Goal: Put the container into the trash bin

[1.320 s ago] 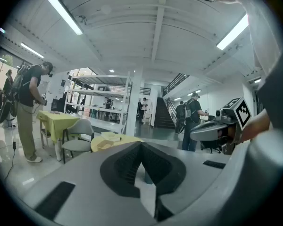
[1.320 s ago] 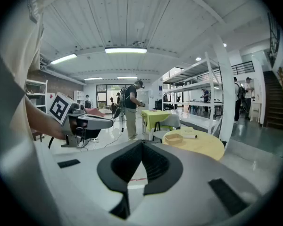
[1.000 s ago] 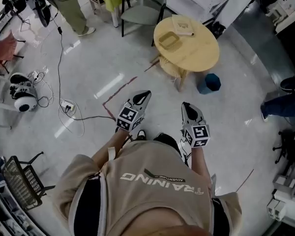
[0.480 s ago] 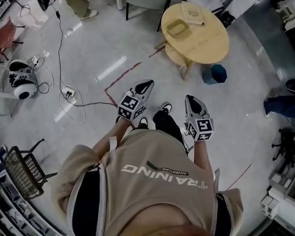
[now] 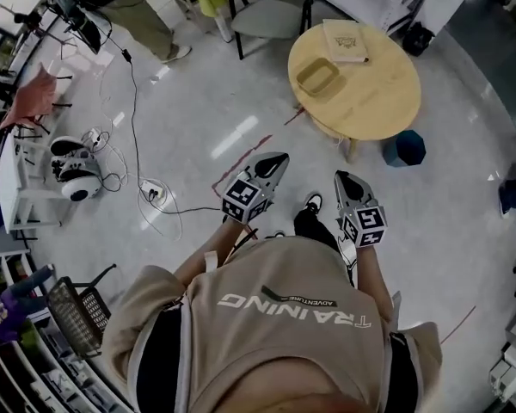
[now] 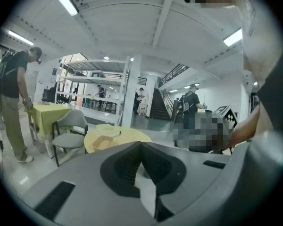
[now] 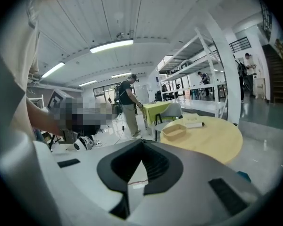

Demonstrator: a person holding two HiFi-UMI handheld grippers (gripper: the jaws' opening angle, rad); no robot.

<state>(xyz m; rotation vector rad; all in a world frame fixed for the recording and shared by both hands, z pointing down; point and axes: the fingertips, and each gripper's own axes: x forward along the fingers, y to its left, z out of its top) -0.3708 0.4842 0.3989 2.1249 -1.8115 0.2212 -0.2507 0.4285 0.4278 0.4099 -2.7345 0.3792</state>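
Wooden table (image 5: pixel 370 101) and container (image 5: pixel 317 77) sit nearer; left hand-held gripper (image 5: pixel 278 159) and right hand-held gripper (image 5: pixel 342 178) closed, empty

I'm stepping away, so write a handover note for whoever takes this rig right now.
Left gripper: shut, empty, held out in front of the body.
Right gripper: shut, empty, beside the left one.
Container: on the round table ahead, out of reach of both grippers.
Bin: blue, on the floor beside the table, at its near right in the head view.
Done: nothing yet.
Left: get to the table, open a gripper, grasp the container, drop it in the bin.
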